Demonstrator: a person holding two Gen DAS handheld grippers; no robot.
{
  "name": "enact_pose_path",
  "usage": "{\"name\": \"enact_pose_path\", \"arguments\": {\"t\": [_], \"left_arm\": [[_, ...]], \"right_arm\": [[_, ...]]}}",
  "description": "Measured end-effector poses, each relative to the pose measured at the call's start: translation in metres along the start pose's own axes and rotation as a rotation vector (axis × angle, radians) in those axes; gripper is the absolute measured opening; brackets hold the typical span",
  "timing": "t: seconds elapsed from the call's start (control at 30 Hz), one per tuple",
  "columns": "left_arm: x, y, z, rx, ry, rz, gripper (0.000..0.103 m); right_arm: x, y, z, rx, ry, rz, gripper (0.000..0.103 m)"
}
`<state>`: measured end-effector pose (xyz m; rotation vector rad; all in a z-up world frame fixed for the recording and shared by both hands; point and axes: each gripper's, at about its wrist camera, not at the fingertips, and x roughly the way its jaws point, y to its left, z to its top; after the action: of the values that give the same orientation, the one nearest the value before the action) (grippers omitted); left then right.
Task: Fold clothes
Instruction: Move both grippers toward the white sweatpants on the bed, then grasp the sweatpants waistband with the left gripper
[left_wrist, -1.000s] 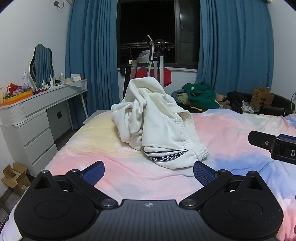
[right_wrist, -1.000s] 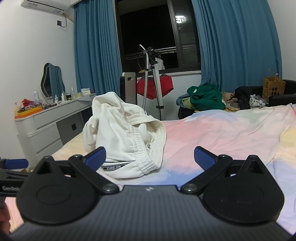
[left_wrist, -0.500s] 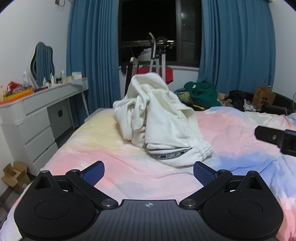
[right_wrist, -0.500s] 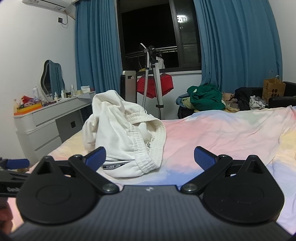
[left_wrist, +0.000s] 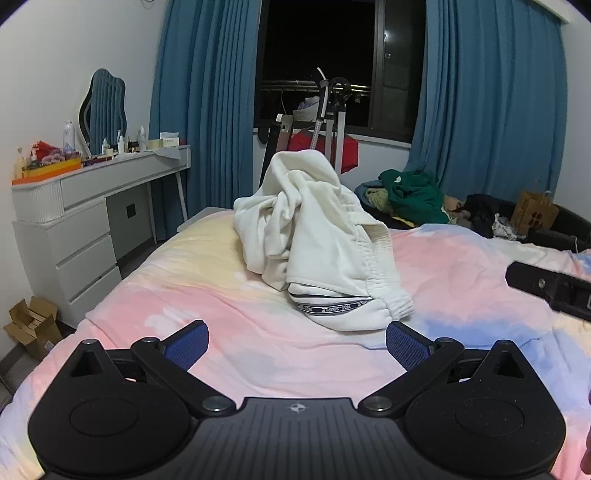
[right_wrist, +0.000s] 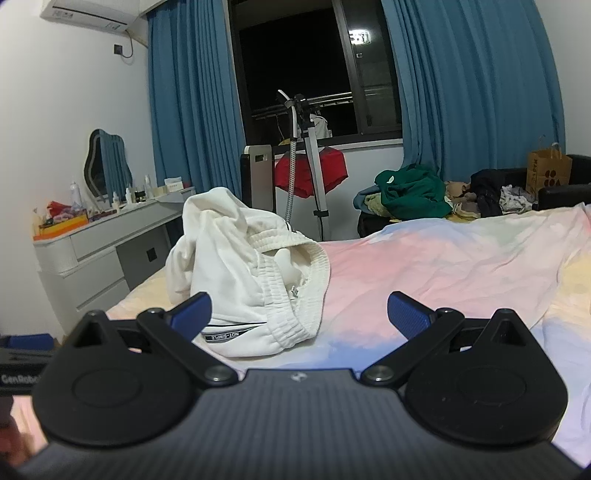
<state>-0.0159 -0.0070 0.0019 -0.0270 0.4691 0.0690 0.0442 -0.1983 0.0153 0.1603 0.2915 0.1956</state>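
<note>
White pants (left_wrist: 317, 243) with an elastic waistband and a black striped band lie crumpled in a tall heap on the pastel tie-dye bed (left_wrist: 229, 295). In the right wrist view the heap (right_wrist: 243, 266) sits left of centre. My left gripper (left_wrist: 297, 341) is open and empty, low over the bed just short of the heap. My right gripper (right_wrist: 299, 314) is open and empty, with its left finger in front of the heap's lower edge. The right gripper's body (left_wrist: 550, 291) shows at the right edge of the left wrist view.
A grey dresser (left_wrist: 74, 229) with bottles and a mirror stands left of the bed. A garment steamer stand (right_wrist: 310, 170) and blue curtains are by the window. A pile of clothes (left_wrist: 413, 199) and a paper bag (right_wrist: 548, 173) lie beyond the bed. A cardboard box (left_wrist: 31, 326) is on the floor.
Both grippers have edged slightly nearer to the white heap, which looks a little larger and has shifted right in the left wrist view. Both stay open.
</note>
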Motion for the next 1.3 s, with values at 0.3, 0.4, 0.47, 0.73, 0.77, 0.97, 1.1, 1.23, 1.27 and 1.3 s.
{"name": "enact_pose_path", "arguments": {"t": [0.3, 0.4, 0.47, 0.73, 0.77, 0.97, 1.1, 1.23, 1.27, 1.3], "left_arm": [[-0.017, -0.033, 0.001, 0.062, -0.025, 0.021, 0.103], [-0.012, -0.038, 0.0, 0.075, -0.032, 0.036, 0.103], [-0.005, -0.04, -0.001, 0.079, -0.026, 0.049, 0.103], [0.03, -0.041, 0.011, 0.057, -0.006, 0.053, 0.1], [0.036, -0.042, 0.013, 0.051, -0.004, 0.043, 0.1], [0.083, -0.064, 0.022, 0.085, -0.002, 0.032, 0.1], [0.119, -0.078, 0.023, 0.098, -0.007, 0.062, 0.1], [0.161, -0.085, 0.024, 0.066, 0.017, 0.098, 0.1], [0.171, -0.087, 0.024, 0.058, 0.023, 0.107, 0.1], [0.181, -0.089, 0.025, 0.05, 0.029, 0.116, 0.1]], "right_arm": [[-0.021, -0.025, 0.004, 0.048, -0.038, -0.012, 0.103], [-0.023, -0.032, 0.004, 0.054, -0.045, -0.023, 0.103], [-0.021, -0.035, 0.005, 0.064, -0.044, -0.028, 0.103], [-0.018, -0.037, 0.004, 0.079, -0.042, -0.043, 0.103], [-0.017, -0.037, 0.004, 0.078, -0.041, -0.047, 0.103], [-0.011, -0.04, 0.002, 0.085, -0.021, -0.075, 0.103], [-0.006, -0.042, -0.001, 0.091, -0.009, -0.098, 0.103], [0.003, -0.044, -0.005, 0.095, 0.007, -0.114, 0.103], [0.005, -0.044, -0.006, 0.098, 0.012, -0.116, 0.103], [0.007, -0.045, -0.007, 0.102, 0.016, -0.117, 0.103]]}}
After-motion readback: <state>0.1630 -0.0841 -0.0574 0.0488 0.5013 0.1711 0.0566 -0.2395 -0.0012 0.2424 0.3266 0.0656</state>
